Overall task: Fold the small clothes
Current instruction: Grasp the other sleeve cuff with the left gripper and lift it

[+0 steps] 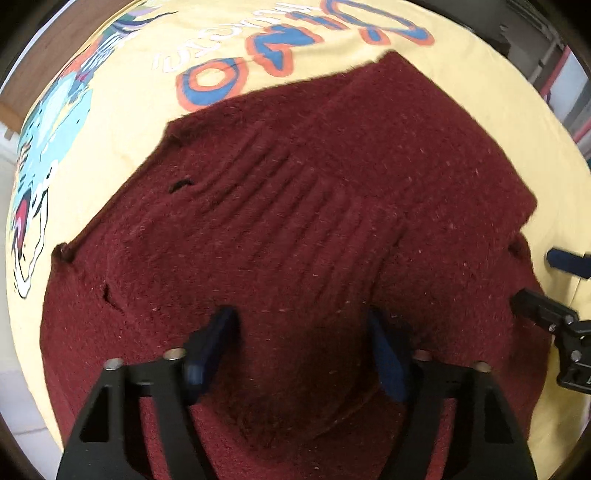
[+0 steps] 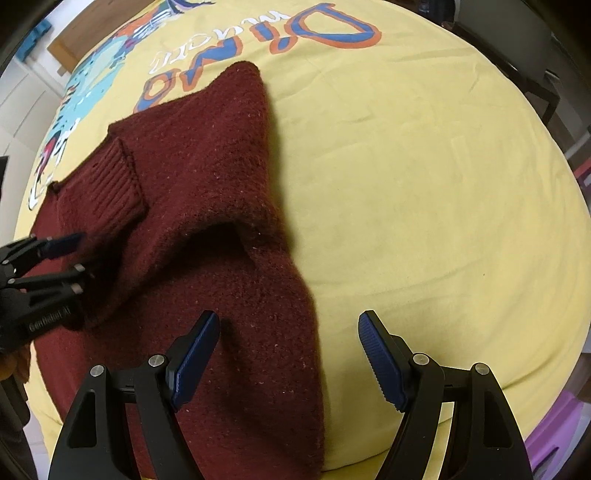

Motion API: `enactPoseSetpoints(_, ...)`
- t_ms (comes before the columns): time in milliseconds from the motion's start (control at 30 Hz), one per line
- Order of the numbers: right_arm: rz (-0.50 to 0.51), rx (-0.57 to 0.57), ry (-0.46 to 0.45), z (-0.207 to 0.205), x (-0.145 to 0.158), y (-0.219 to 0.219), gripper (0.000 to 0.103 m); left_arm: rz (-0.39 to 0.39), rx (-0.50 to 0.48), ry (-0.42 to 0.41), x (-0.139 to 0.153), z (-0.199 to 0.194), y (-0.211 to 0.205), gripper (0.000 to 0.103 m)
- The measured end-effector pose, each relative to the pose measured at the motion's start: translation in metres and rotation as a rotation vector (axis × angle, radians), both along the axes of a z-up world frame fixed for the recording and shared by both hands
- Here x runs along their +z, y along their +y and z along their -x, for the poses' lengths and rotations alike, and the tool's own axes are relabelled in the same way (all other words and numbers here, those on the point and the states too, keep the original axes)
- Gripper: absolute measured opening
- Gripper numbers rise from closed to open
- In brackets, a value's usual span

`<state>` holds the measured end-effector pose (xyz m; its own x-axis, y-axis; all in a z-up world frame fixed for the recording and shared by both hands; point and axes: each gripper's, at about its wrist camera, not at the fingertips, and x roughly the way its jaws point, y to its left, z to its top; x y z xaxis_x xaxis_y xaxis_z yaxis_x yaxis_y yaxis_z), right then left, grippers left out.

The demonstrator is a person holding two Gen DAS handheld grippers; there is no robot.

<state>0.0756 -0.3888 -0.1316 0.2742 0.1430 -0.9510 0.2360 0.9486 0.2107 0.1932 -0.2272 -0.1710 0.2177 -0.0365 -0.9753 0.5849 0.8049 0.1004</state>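
A dark red knitted sweater (image 1: 295, 206) lies partly folded on a yellow printed cloth (image 1: 122, 122), with a ribbed cuff (image 1: 295, 206) laid across its middle. My left gripper (image 1: 301, 332) is open and empty, low over the near part of the sweater. It also shows at the left edge of the right wrist view (image 2: 70, 258). My right gripper (image 2: 288, 343) is open and empty, straddling the sweater's (image 2: 207, 184) right edge above the cloth (image 2: 424, 184). Its fingertips (image 1: 532, 306) show at the right edge of the left wrist view.
The yellow cloth carries blue and orange lettering (image 2: 332, 33) and a cartoon print (image 1: 48, 147) at the far side. A wooden surface (image 2: 62, 48) and dark furniture (image 2: 535, 74) stand beyond the cloth. A purple object (image 2: 554, 435) sits at the lower right.
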Motion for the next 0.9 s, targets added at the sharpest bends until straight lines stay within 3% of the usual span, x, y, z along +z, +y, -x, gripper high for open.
enactPoseSetpoints(33,0.005,0.000,-0.002,0.000,0.001,0.001,0.079,0.012,0.012,-0.007,0.003,-0.003,0.005,0.036)
enactPoseSetpoints(67,0.007,0.002,-0.004,0.000,0.002,0.002,0.079,0.018,0.019,-0.014,0.005,-0.004,0.011,0.015)
enactPoseSetpoints(100,0.007,0.005,-0.007,-0.002,0.003,0.003,0.079,0.021,0.032,-0.024,0.009,-0.008,0.018,0.014)
enactPoseSetpoints(400,0.053,0.041,-0.021,-0.012,0.012,0.018,0.079,0.195,0.199,-0.089,0.050,-0.013,0.111,0.014)
enactPoseSetpoints(567,0.075,0.062,-0.009,-0.015,0.008,0.026,0.079,0.247,0.292,-0.104,0.058,-0.003,0.164,0.014)
enactPoseSetpoints(733,0.081,0.074,0.010,-0.016,0.002,0.032,0.079,0.292,0.396,-0.082,0.047,0.017,0.188,0.014)
enactPoseSetpoints(900,0.091,0.083,0.027,-0.017,-0.001,0.034,0.079,0.330,0.486,0.010,0.026,0.017,0.209,0.017)
